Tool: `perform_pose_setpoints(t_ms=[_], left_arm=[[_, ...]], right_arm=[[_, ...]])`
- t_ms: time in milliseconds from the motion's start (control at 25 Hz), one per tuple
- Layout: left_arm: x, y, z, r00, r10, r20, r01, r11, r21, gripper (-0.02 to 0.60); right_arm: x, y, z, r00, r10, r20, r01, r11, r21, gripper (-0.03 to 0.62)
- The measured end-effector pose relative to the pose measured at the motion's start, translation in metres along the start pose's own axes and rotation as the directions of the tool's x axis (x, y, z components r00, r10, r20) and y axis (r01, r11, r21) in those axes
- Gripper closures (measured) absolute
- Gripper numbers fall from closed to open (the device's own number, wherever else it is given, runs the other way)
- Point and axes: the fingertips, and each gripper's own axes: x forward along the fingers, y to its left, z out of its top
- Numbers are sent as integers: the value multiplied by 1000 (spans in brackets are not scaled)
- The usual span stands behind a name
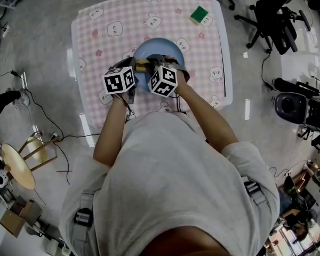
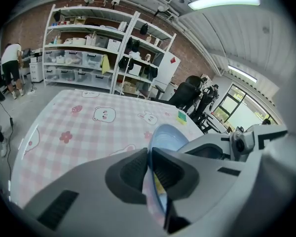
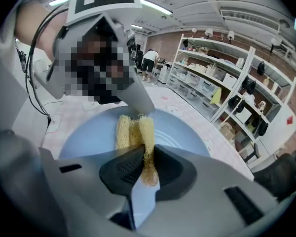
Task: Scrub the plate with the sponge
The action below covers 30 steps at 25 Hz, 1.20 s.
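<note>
1 worktop point(image 1: 96, 41) with a pink bear-print cloth. 1 blue plate point(image 1: 161, 48) sits at its centre.

2 grippers:
- left gripper point(image 2: 149, 157): jaws clamped on the plate's near rim.
- right gripper point(image 3: 147, 154): jaws clamped on the yellow sponge point(image 3: 134, 128).

The yellow sponge's long axis runs straight out from the jaws toward 12 o'clock, over the plate's inside.

1 green sponge point(image 1: 199, 15) lies at 1 o'clock from the plate, well apart.

In the head view the marker cubes cover both grips. Only the gripper views show them.

Half the plate point(image 1: 157, 48) is hidden in head view.
</note>
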Motion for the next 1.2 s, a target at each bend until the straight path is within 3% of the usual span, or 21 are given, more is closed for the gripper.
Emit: perform_pose_setpoints(t_ms=[200, 400, 720, 960, 1200], left_arm=[[-2, 2, 1, 1000, -1, -3, 1, 1000, 19, 540], [3, 5, -5, 1000, 3, -13, -3, 999, 33, 543], [4, 15, -18, 999, 12, -38, -12, 1000, 8, 546], [4, 22, -26, 999, 16, -42, -16, 1000, 4, 548], [0, 20, -28, 999, 13, -43, -12, 1000, 5, 548]], right_arm=[[-9, 37, -4, 996, 88, -25, -90, 993, -77, 537], [-17, 65, -34, 979, 185, -82, -194, 974, -118, 536], [-28, 83, -78, 964, 201, -177, -232, 957, -175, 536], [-30, 73, -97, 952, 216, -217, -238, 968, -79, 536], [-37, 39, -118, 963, 143, -227, -128, 989, 77, 534]])
